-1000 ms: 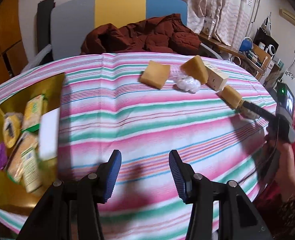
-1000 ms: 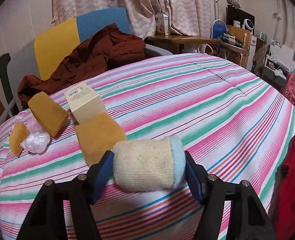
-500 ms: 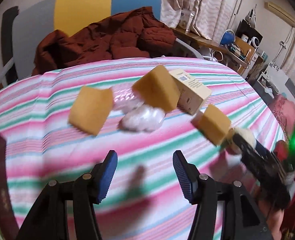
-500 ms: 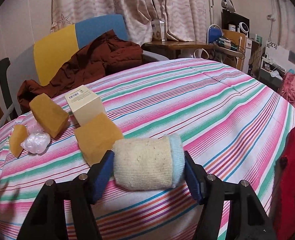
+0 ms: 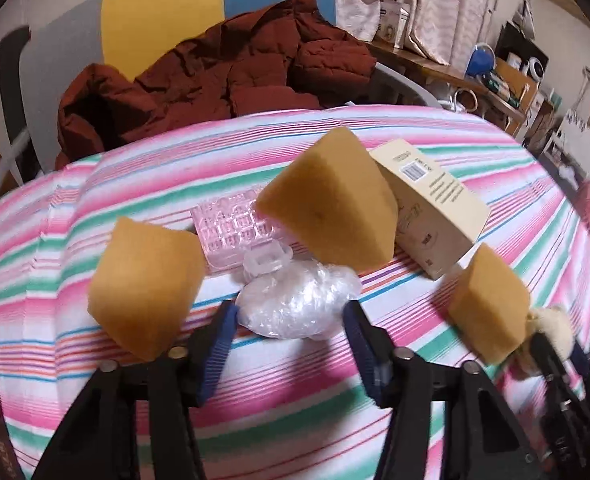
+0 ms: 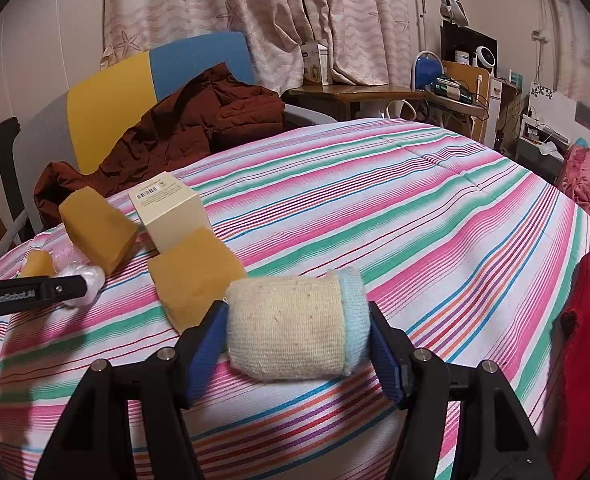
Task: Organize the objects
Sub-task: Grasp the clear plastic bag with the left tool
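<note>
The left gripper point(image 6: 81, 287) bears the lettering "GenRobot.AI"; its jaws, just closing, flank a clear plastic bag point(image 5: 295, 304) without visibly pressing it. The right gripper point(image 6: 297, 336) is clamped on a cream knitted roll point(image 6: 291, 330), its long axis crosswise, near the striped surface's point(image 6: 415, 208) front edge.

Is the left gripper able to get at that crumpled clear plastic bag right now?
Probably yes. The left gripper has just been closing, its jaws either side of the plastic bag, nothing between; the nearest sponge sits just beside.
</note>
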Tool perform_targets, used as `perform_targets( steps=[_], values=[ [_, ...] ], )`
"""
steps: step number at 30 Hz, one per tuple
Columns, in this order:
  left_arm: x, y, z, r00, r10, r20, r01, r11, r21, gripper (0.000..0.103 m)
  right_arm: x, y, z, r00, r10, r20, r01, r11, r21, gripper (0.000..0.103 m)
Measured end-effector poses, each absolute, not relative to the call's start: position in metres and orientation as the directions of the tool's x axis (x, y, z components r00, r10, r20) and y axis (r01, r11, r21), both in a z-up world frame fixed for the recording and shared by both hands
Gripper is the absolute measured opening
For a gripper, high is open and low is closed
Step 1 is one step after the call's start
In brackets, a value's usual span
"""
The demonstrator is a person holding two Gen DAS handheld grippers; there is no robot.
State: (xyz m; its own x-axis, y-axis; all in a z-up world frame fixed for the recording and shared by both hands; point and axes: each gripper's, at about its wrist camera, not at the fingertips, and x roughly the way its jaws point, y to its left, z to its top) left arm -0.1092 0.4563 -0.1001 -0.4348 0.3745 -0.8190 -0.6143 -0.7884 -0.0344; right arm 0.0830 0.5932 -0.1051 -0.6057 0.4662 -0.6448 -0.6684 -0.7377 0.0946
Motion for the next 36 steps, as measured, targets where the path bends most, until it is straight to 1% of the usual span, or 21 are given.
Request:
perform_targets(
  steps=[2,5,7,8,9,10,11,12,16,20,22,23,24,26,28,31,36],
  values=[
    [-0.104,0.456,-0.102,-0.451,0.374,-0.811,-0.638,-0.770,-0.001,0.032,0.083,0.593,-0.105,-0.605,0.467,-0.645,-0.668,-0.738,0.094,0.067],
    [-0.096,0.445,-0.104,-0.458,0.405,-0.791,-0.649,-0.761,-0.014,0.031,0.083,0.593,-0.106,-0.606,0.469,-0.643,-0.669,-0.737,0.094,0.067],
    [-0.088,0.438,-0.108,-0.466,0.411,-0.784,-0.653,-0.757,-0.009,0.028,0.083,0.593,-0.105,-0.606,0.469,-0.642,-0.670,-0.737,0.094,0.067],
    [-0.085,0.433,-0.110,-0.464,0.412,-0.784,-0.654,-0.756,-0.010,0.024,0.084,0.593,-0.105,-0.606,0.470,-0.642,-0.670,-0.736,0.094,0.067],
    [-0.082,0.428,-0.111,-0.459,0.421,-0.783,-0.654,-0.757,-0.024,0.017,0.084,0.593,-0.105,-0.606,0.471,-0.641,-0.671,-0.736,0.093,0.067],
    [-0.080,0.425,-0.110,-0.460,0.429,-0.778,-0.649,-0.760,-0.036,0.016,0.084,0.593,-0.105,-0.606,0.472,-0.640,-0.671,-0.735,0.093,0.067],
    [-0.078,0.419,-0.107,-0.463,0.441,-0.769,-0.642,-0.765,-0.053,0.012,0.085,0.593,-0.105,-0.606,0.473,-0.639,-0.671,-0.735,0.093,0.067],
    [-0.076,0.415,-0.106,-0.465,0.450,-0.762,-0.639,-0.767,-0.063,0.010,0.085,0.593,-0.105,-0.607,0.473,-0.639,-0.672,-0.735,0.093,0.067],
    [-0.065,0.399,-0.101,-0.478,0.473,-0.740,-0.635,-0.768,-0.081,0.008,0.085,0.592,-0.105,-0.605,0.478,-0.637,-0.673,-0.734,0.088,0.067],
    [-0.054,0.389,-0.094,-0.498,0.479,-0.723,-0.631,-0.772,-0.076,0.008,0.086,0.592,-0.105,-0.604,0.480,-0.637,-0.674,-0.734,0.085,0.067],
    [-0.050,0.393,-0.093,-0.490,0.487,-0.723,-0.647,-0.759,-0.073,0.010,0.086,0.592,-0.105,-0.602,0.483,-0.636,-0.676,-0.733,0.083,0.067],
    [-0.048,0.397,-0.092,-0.495,0.479,-0.725,-0.656,-0.753,-0.049,0.021,0.086,0.592,-0.105,-0.601,0.484,-0.636,-0.676,-0.732,0.082,0.067],
    [-0.046,0.401,-0.090,-0.513,0.465,-0.721,-0.658,-0.753,-0.018,0.035,0.086,0.591,-0.105,-0.600,0.485,-0.636,-0.677,-0.732,0.081,0.067],
    [-0.049,0.410,-0.084,-0.517,0.476,-0.712,-0.673,-0.740,-0.005,0.043,0.085,0.591,-0.105,-0.599,0.488,-0.635,-0.677,-0.732,0.077,0.067],
    [-0.057,0.420,-0.078,-0.520,0.476,-0.710,-0.671,-0.742,-0.006,0.045,0.085,0.590,-0.105,-0.599,0.487,-0.635,-0.677,-0.732,0.077,0.067],
    [-0.073,0.438,-0.078,-0.486,0.464,-0.740,-0.673,-0.739,-0.021,0.046,0.085,0.590,-0.105,-0.599,0.488,-0.635,-0.677,-0.732,0.076,0.067],
    [-0.087,0.465,-0.097,-0.431,0.425,-0.796,-0.698,-0.716,-0.004,0.045,0.085,0.591,-0.105,-0.600,0.487,-0.635,-0.677,-0.732,0.078,0.067]
  ],
)
